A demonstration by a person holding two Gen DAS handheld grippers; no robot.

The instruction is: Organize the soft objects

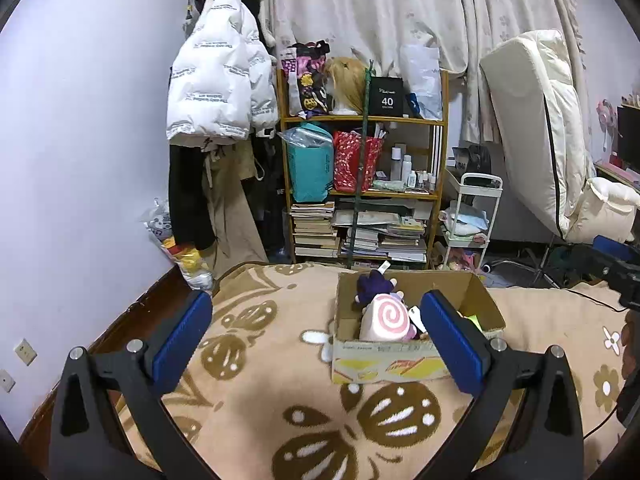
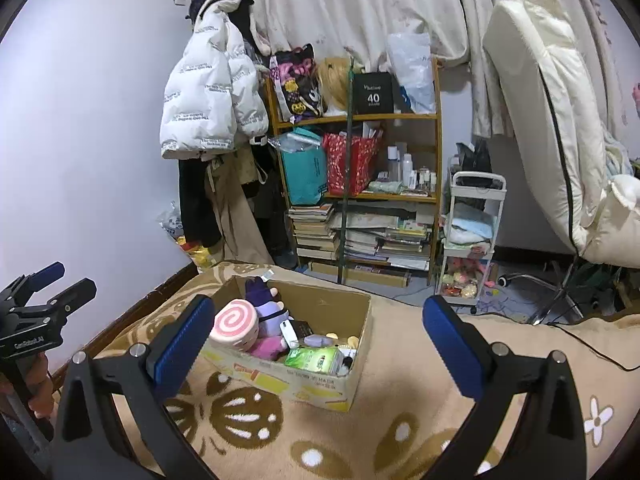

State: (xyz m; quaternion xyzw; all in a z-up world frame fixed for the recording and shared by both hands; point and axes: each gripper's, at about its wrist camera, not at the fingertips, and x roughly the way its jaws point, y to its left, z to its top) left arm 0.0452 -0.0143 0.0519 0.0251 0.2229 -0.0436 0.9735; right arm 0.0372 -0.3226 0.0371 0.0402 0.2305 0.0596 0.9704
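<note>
A cardboard box (image 1: pixel 416 360) (image 2: pixel 320 384) stands on the patterned beige blanket (image 1: pixel 260 400) (image 2: pixel 400 400). Inside lie a pink swirl roll plush (image 1: pixel 386 318) (image 2: pixel 234 324), a purple plush doll (image 1: pixel 374 286) (image 2: pixel 266 304), a green pack (image 2: pixel 316 360) and other small items. My left gripper (image 1: pixel 316 328) hovers above the blanket, open and empty, its right pad overlapping the box. My right gripper (image 2: pixel 320 328) is open and empty too, with the box seen between its fingers. The left gripper (image 2: pixel 52 284) also shows at the left edge of the right wrist view, held by a hand (image 2: pixel 40 388).
A wooden shelf (image 1: pixel 364 120) (image 2: pixel 356 118) with bags, bottles and stacked books stands beyond the bed. A white puffer jacket (image 1: pixel 218 84) (image 2: pixel 208 100) hangs at the wall. A small white cart (image 1: pixel 472 220) (image 2: pixel 470 236) and a folded mattress (image 1: pixel 536 120) stand to the right.
</note>
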